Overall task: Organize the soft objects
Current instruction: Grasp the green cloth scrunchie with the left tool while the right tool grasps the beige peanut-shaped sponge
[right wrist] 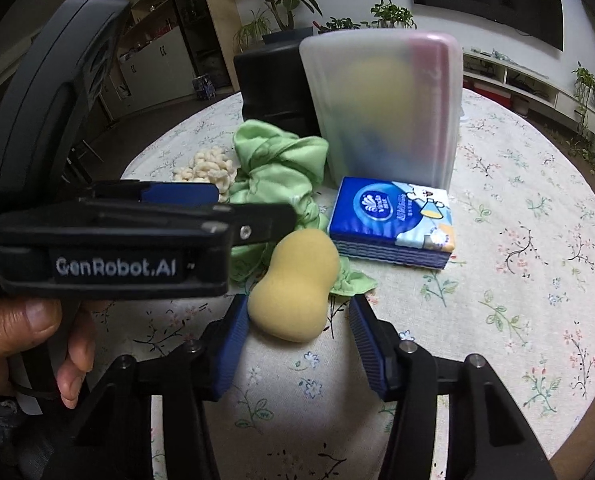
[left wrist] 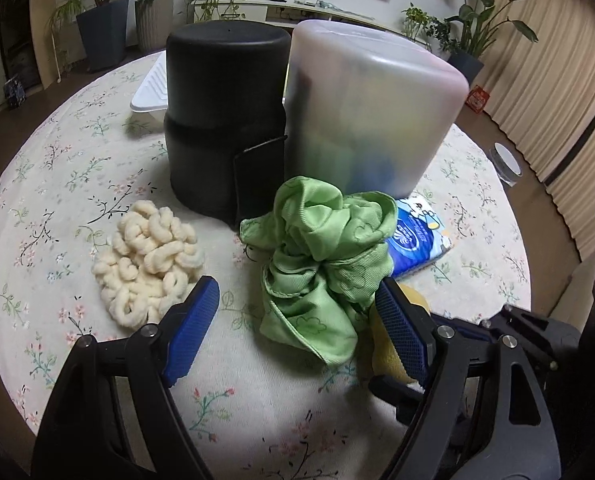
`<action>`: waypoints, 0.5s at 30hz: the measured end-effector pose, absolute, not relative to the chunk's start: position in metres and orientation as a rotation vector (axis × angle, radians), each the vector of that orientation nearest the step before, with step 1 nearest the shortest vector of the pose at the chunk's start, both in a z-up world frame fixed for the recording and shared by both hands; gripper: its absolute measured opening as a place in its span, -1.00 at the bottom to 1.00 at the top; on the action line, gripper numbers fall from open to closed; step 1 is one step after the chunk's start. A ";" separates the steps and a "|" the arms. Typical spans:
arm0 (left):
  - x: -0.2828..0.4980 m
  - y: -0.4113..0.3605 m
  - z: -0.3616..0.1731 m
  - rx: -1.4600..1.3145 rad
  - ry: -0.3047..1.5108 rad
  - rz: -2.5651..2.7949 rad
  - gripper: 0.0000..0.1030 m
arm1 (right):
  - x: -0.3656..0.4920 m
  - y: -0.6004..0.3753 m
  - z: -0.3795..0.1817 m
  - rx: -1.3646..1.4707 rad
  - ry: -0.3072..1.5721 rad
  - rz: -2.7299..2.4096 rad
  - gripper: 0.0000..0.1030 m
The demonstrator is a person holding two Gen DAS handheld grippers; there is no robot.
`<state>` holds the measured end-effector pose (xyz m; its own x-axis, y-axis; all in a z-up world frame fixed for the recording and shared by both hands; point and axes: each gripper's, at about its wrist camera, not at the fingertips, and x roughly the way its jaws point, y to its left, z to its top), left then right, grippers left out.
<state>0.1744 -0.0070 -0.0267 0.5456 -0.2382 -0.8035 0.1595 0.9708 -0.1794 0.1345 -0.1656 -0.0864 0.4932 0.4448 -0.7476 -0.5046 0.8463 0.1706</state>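
A crumpled green cloth [left wrist: 321, 256] lies on the floral table, in front of my open left gripper [left wrist: 297, 308], whose blue pads stand to either side of its near end. A cream chenille piece [left wrist: 149, 264] lies to the left. A yellow peanut-shaped sponge [right wrist: 293, 284] lies just ahead of my open right gripper [right wrist: 297, 320], between its pads, untouched. A blue tissue pack [right wrist: 393, 224] sits to the right of the cloth. A frosted translucent bin [left wrist: 373, 120] and a black bin [left wrist: 225, 120] stand behind. The left gripper's body [right wrist: 109, 240] crosses the right wrist view.
A white tray [left wrist: 149, 92] lies behind the black bin. The round table [left wrist: 57, 168] carries a floral cloth; its edge curves near on both sides. Potted plants, a low shelf and curtains stand beyond.
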 end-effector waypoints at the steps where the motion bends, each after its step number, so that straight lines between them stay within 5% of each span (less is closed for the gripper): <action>1: 0.175 -0.008 -0.028 -0.085 0.971 -0.233 0.55 | 0.135 -0.166 -0.088 -0.068 0.889 0.580 0.03; 8: 0.182 -0.011 -0.031 -0.076 0.992 -0.187 0.76 | 0.140 -0.168 -0.087 -0.049 0.888 0.583 0.00; 15: 0.186 -0.013 -0.034 -0.073 0.994 -0.172 0.77 | 0.141 -0.169 -0.087 -0.036 0.891 0.580 0.00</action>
<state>0.1859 -0.0134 -0.0339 0.5329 -0.1777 -0.8273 0.1109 0.9839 -0.1398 0.1410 -0.1695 -0.0869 0.4863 0.4620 -0.7417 -0.4913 0.8465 0.2051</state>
